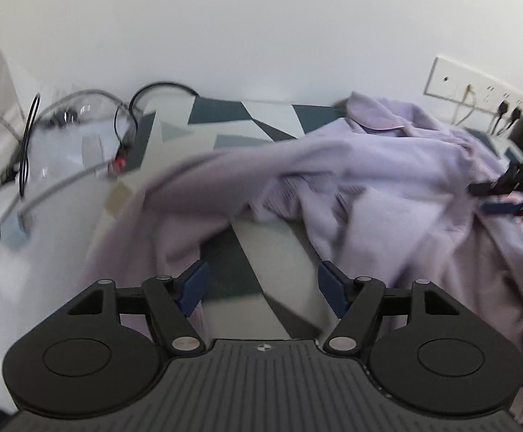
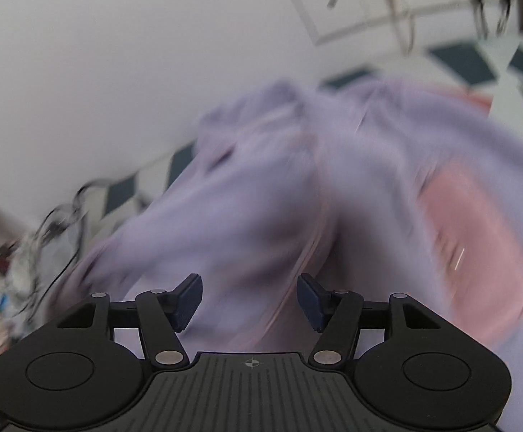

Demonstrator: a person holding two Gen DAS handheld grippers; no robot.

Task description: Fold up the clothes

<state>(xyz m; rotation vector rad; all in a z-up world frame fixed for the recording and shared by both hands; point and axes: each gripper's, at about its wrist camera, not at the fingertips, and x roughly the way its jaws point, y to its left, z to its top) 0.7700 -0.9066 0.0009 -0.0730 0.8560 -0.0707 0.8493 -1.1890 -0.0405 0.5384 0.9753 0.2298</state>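
White wall point(image 1: 261, 36); socket panel point(image 1: 455, 82)

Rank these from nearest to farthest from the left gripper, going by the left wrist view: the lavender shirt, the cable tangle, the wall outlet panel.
From the left gripper, jaws open:
1. Lavender shirt: nearest, its fabric lying right beside both fingers and piled ahead to the right.
2. Cable tangle: farther off, ahead to the left on the table.
3. Wall outlet panel: farthest, on the wall at the far right behind the shirt.

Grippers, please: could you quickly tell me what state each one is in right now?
Left gripper: open, holding nothing, over the patterned table.
Right gripper: open, nothing clamped, lilac garment blurred ahead.
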